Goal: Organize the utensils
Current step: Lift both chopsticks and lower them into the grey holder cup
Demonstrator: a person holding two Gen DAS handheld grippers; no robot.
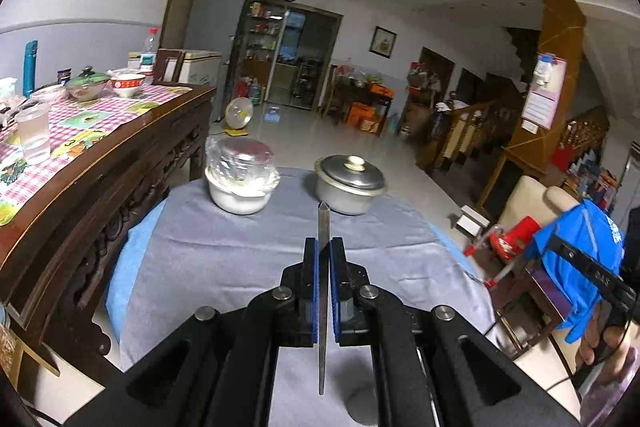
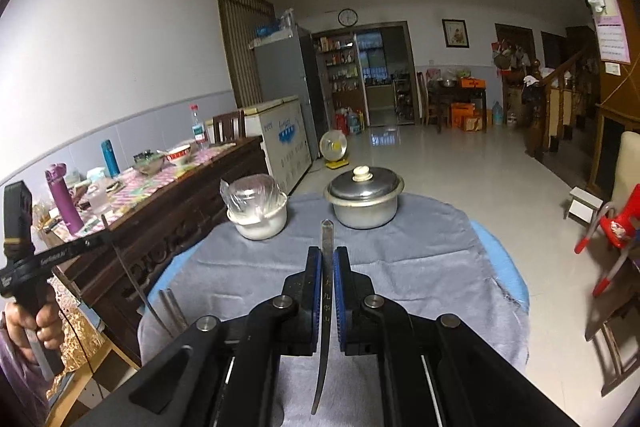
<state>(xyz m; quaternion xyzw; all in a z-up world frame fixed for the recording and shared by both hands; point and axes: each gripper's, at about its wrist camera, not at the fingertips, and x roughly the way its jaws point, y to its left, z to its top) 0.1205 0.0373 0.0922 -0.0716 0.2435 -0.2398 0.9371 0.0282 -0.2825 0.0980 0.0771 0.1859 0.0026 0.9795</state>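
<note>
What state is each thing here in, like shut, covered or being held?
Left gripper: shut on a flat metal utensil handle.
Right gripper: shut on a second utensil handle, engraved.
Metal pot: lid on, standing on the grey cloth.
White pot: topped by a plastic-wrapped lid or bowl.
Plastic cup: upright on the side table, holding clear liquid.
Spare utensils: lying at the cloth's left edge.

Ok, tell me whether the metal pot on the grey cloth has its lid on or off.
On. The metal pot carries its lid seated flat across the rim, cream knob on top, in both wrist views.
</note>
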